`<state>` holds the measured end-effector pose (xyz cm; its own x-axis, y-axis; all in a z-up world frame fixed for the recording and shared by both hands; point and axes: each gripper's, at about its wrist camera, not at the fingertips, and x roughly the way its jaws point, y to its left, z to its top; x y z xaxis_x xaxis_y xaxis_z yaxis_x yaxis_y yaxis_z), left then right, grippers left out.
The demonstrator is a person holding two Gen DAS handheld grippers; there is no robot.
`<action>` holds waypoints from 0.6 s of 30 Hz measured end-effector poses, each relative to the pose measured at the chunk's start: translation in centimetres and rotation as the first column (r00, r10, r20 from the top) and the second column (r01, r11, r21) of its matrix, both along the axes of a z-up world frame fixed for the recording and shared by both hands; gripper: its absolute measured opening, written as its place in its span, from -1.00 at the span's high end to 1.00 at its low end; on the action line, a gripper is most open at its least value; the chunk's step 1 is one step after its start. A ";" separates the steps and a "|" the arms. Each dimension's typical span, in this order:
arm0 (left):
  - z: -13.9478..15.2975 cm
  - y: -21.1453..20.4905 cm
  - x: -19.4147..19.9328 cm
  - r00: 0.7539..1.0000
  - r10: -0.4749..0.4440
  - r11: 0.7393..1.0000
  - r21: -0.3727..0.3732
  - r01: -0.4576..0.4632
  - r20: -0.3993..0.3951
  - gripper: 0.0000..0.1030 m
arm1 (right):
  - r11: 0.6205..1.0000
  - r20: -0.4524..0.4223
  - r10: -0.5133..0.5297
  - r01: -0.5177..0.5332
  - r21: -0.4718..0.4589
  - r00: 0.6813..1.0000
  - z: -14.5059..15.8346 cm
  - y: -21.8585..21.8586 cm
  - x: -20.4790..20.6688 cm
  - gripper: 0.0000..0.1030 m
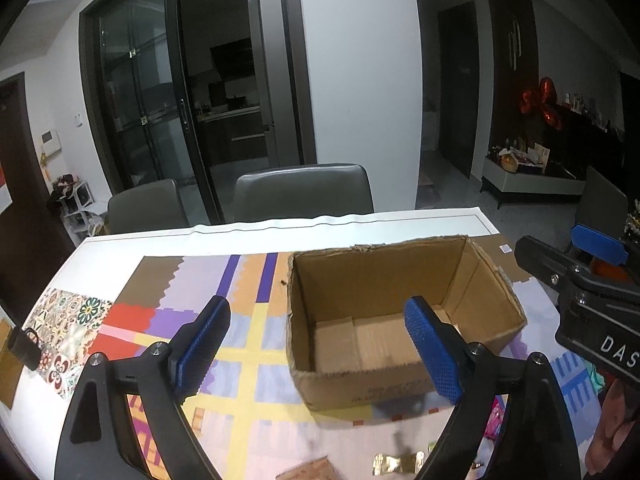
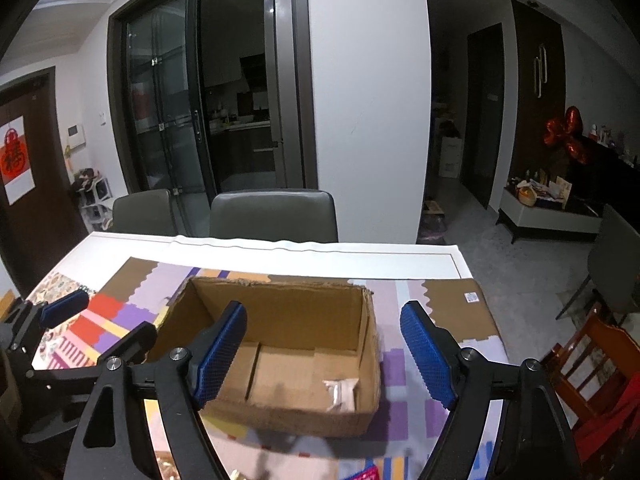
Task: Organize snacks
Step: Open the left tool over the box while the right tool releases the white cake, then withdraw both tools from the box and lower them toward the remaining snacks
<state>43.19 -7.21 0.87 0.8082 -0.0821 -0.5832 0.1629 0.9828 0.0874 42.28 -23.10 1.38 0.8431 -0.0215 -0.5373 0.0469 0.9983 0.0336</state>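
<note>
An open cardboard box (image 1: 360, 276) stands on the colourful mat. In the right wrist view the box (image 2: 288, 312) holds one small white packet (image 2: 340, 394) on its floor, near the right front corner. My left gripper (image 1: 320, 348) hovers open over the box's near left corner, with nothing between its blue pads. My right gripper (image 2: 324, 356) is open and empty too, above the box's near side. Each gripper shows in the other's view: the right gripper (image 1: 568, 248) at the right edge, the left gripper (image 2: 100, 324) at the left edge. Loose snacks lie in front of the box: a gold wrapper (image 1: 396, 462) and a pink packet (image 1: 494, 420).
Two grey chairs (image 1: 300, 192) stand behind the table's far edge. A wooden chair (image 2: 592, 356) with red cloth is at the table's right side. A black object (image 1: 24, 348) sits at the table's left edge. The mat (image 1: 248, 320) left of the box is bare.
</note>
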 end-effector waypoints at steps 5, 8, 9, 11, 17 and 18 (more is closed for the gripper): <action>0.2 1.1 -2.1 1.000 0.017 1.000 0.000 -0.017 -0.001 -0.74 | 1.000 -0.003 -0.001 0.001 -0.003 1.000 0.0 0.8 -2.4 -0.55; 0.3 1.8 -3.3 1.000 0.025 1.000 0.001 -0.025 -0.001 -0.74 | 1.000 -0.002 -0.001 0.001 -0.010 1.000 0.0 1.2 -3.6 -0.55; 0.3 2.1 -3.7 1.000 0.029 1.000 0.003 -0.029 0.000 -0.74 | 1.000 -0.002 -0.001 0.001 -0.010 1.000 0.0 1.2 -3.6 -0.55; 0.4 2.3 -4.5 0.999 0.035 0.999 0.007 -0.035 0.001 -0.74 | 1.000 -0.001 0.001 -0.001 -0.011 1.000 -0.1 1.6 -4.4 -0.55; 0.4 2.9 -6.3 0.999 0.038 0.999 0.015 -0.038 0.003 -0.74 | 1.000 -0.004 0.004 -0.004 -0.022 1.000 -0.4 2.3 -6.7 -0.55; 0.3 2.9 -6.5 0.999 0.036 0.999 0.014 -0.036 0.003 -0.74 | 1.000 -0.004 0.004 -0.004 -0.022 1.000 -0.4 2.3 -6.7 -0.55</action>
<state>36.71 -4.35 1.16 0.8119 -0.0445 -0.5822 0.1269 0.9867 0.1017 35.58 -20.80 0.99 0.8410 -0.0303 -0.5402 0.0433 0.9990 0.0114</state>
